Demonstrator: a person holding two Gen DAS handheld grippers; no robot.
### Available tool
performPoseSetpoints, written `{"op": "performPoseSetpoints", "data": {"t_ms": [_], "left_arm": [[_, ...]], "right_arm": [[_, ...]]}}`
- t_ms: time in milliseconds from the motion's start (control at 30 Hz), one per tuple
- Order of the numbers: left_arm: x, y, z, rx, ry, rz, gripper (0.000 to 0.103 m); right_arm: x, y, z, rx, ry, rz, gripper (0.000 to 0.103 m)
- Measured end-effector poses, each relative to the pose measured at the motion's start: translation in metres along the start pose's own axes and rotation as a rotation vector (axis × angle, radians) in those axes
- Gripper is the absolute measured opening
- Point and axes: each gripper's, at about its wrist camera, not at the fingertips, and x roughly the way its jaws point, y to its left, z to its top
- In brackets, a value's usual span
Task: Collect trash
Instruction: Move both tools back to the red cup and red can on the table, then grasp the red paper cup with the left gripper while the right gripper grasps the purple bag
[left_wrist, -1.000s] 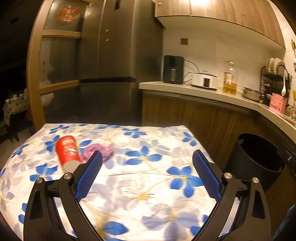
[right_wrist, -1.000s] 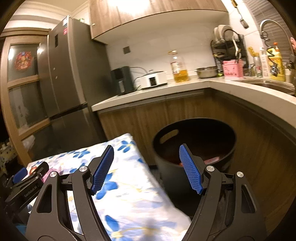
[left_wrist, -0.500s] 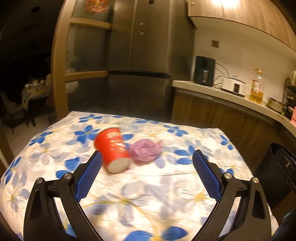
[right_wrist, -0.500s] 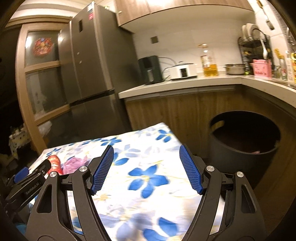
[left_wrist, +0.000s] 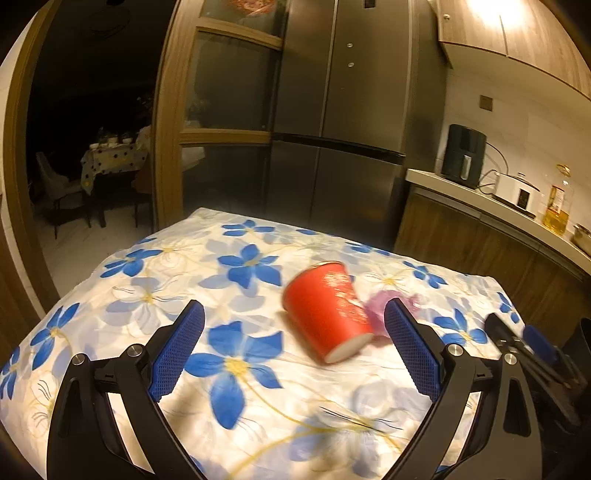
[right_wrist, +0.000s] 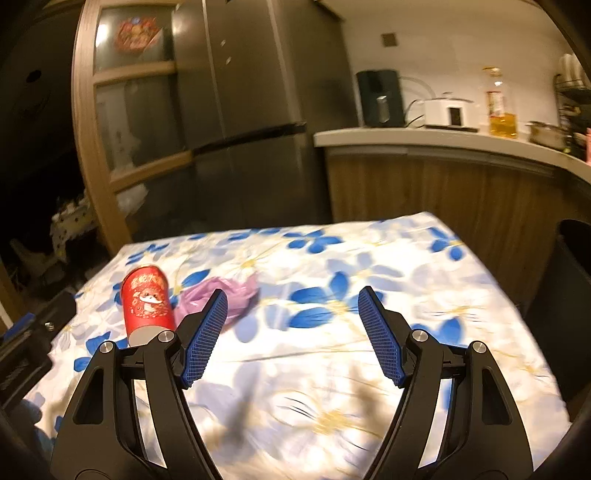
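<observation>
A red paper cup (left_wrist: 327, 306) lies on its side on the flowered tablecloth (left_wrist: 229, 365), with a crumpled purple wrapper (left_wrist: 384, 304) right beside it. My left gripper (left_wrist: 291, 347) hangs open just short of the cup, nothing between its blue pads. In the right wrist view the same cup (right_wrist: 147, 301) and purple wrapper (right_wrist: 225, 295) lie to the left of my right gripper (right_wrist: 290, 332), which is open and empty over the cloth (right_wrist: 332, 354). The right gripper's tip shows at the right edge of the left wrist view.
A black trash bin (right_wrist: 565, 295) stands on the floor off the table's right side. Behind the table are a steel fridge (left_wrist: 340, 122), a wooden door frame, and a counter (right_wrist: 443, 142) with a kettle, a cooker and an oil bottle.
Both grippers have swung left across the table. The cup and wrapper have come from the left edge toward the middle of the left view, and the bin has slid out to the right.
</observation>
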Motion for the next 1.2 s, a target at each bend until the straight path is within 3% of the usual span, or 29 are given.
{"op": "performPoseSetpoints", "data": {"t_ms": [400, 500, 600, 667, 733, 833, 1200], "left_arm": [[0.010, 0.022, 0.012, -0.007, -0.017, 0.026, 0.094], [0.014, 0.023, 0.012, -0.002, -0.011, 0.026, 0.094], [0.018, 0.025, 0.011, -0.010, 0.003, 0.022, 0.094], [0.021, 0.024, 0.011, -0.011, 0.012, 0.019, 0.094], [0.024, 0.023, 0.010, -0.011, 0.019, 0.014, 0.094], [0.030, 0.018, 0.008, -0.010, 0.041, 0.004, 0.094], [0.063, -0.025, 0.008, -0.014, 0.119, -0.049, 0.094]], "right_arm": [[0.071, 0.045, 0.002, -0.017, 0.116, 0.065, 0.072], [0.084, 0.050, 0.001, -0.024, 0.158, 0.072, 0.068], [0.092, 0.056, -0.002, -0.044, 0.194, 0.079, 0.052], [0.096, 0.055, -0.005, -0.047, 0.216, 0.091, 0.025], [0.097, 0.052, -0.006, -0.032, 0.226, 0.111, 0.010], [0.092, 0.045, -0.005, -0.012, 0.211, 0.114, 0.004], [0.015, -0.006, 0.004, 0.038, 0.028, 0.029, 0.003]]}}
